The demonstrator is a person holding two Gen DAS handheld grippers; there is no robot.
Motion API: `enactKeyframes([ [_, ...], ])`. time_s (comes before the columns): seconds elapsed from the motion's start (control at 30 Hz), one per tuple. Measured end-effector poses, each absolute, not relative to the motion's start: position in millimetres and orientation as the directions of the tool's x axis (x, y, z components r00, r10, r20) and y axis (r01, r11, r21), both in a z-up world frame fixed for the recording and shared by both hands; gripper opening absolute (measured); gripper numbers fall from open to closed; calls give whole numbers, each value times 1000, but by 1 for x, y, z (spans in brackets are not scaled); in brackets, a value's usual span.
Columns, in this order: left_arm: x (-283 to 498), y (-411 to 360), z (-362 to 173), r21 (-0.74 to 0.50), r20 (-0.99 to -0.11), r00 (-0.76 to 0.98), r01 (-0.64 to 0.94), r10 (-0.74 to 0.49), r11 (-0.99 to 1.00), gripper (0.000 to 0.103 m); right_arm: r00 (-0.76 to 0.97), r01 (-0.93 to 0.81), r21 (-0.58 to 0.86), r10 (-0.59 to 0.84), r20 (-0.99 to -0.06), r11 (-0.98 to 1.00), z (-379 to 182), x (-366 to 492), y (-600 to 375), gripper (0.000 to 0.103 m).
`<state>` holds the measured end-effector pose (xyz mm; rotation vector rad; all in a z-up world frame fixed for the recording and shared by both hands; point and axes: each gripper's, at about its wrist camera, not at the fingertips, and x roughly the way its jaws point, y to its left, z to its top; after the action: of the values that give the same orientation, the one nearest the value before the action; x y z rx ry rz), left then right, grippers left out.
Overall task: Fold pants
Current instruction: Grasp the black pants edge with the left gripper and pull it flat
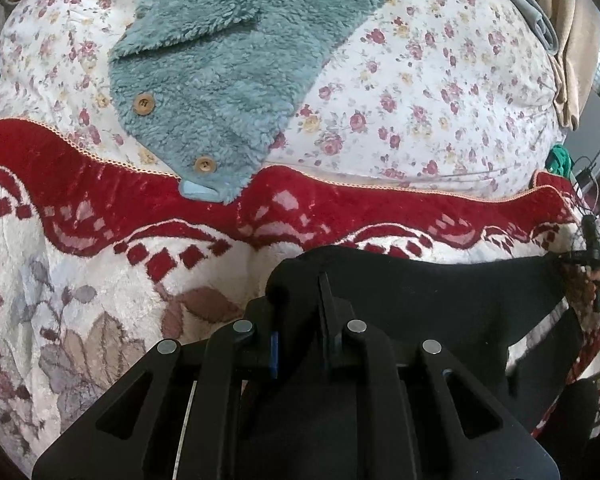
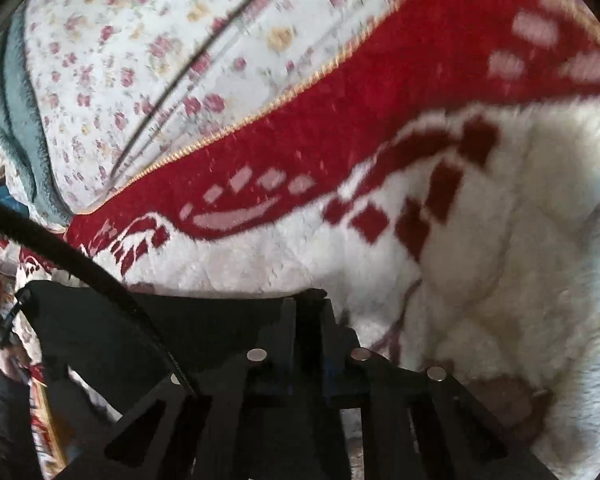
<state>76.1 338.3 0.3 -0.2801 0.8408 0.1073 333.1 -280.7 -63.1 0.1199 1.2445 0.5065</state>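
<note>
- A bed is covered by a white floral quilt (image 1: 420,92), with a plush red-and-cream blanket (image 1: 100,240) laid over its near part; the blanket's scalloped red border runs across the left wrist view and slants upward to the right in the right wrist view.
- A teal fleece garment (image 1: 228,60) with wooden buttons (image 1: 144,103) is spread on the quilt, its lower corner overlapping the red border; only a teal edge is seen at the far left of the right wrist view.
- The black pants (image 1: 440,292) are held stretched between the two grippers over the blanket, the long axis of the visible edge running side to side; the rest hangs below and is hidden behind the gripper bodies (its length cannot be judged).
- The left gripper (image 1: 304,292) has its fingers nearly together, clamped on the pants' edge.
- The right gripper (image 2: 310,308) has its fingers closed on the black fabric; this view is blurred.
- A black cable (image 2: 80,256) crosses the lower left of the right wrist view.
</note>
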Motion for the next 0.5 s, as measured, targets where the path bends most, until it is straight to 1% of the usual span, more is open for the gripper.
enactKeyframes([
  [0.2,60,332,11,-213,-732,681,-217,-8,953,10,357,-405,212,368,-858,889,-28,311,-266,6],
  [0.37,32,324,28,-211,-706,708,-204,-5,956,10,431,-469,133,358,-828,873,6,279,-262,6],
  [0.5,1,319,32,-234,-682,731,-203,-11,951,10,473,-501,77,347,-809,862,20,249,-257,6],
])
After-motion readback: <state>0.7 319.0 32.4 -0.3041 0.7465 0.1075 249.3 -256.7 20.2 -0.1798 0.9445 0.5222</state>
